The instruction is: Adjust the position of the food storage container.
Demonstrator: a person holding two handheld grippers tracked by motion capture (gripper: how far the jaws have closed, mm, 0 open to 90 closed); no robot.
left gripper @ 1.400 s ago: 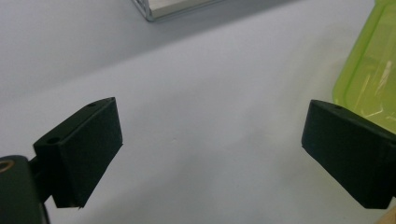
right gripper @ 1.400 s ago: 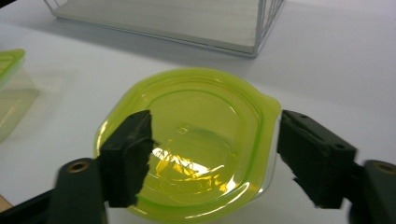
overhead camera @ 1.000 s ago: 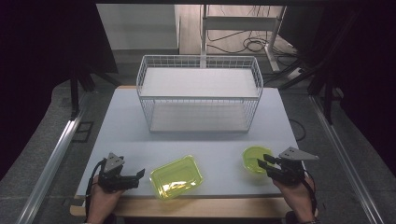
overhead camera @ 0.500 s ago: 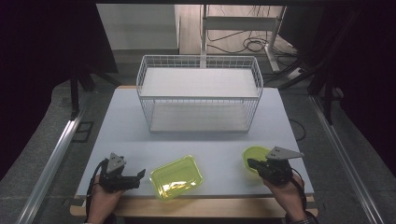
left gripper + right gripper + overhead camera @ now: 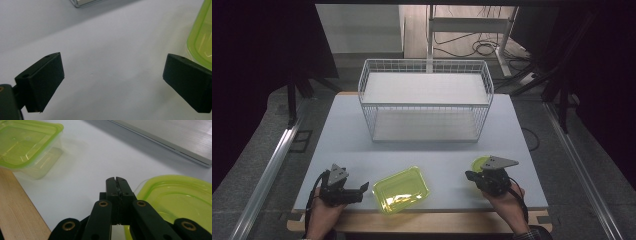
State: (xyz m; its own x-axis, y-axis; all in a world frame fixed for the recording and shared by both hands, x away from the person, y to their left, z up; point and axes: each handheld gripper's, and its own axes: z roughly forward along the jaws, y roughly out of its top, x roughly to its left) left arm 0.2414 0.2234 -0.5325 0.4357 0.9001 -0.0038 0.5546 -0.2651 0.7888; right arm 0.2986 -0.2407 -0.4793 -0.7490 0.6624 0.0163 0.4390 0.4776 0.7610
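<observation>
We log: right gripper (image 5: 470,175) jaws pressed together, beside round translucent green plastic lid (image 5: 175,197). Left gripper (image 5: 362,189) spread wide, rectangular translucent green plastic container (image 5: 401,189) just ahead.

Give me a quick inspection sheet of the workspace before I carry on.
Surface: white table, wooden front edge.
Job's things: rectangular green container near front; round green container beside right gripper.
Clutter: nothing seen.
Other: white wire basket at the back.
Grippers: left gripper open, beside rectangular container; right gripper shut, at round container's rim, whether it grips the rim is unclear.
Cables: one from each gripper; more on the floor behind.
Surroundings: dark, metal frame rails at the sides.
</observation>
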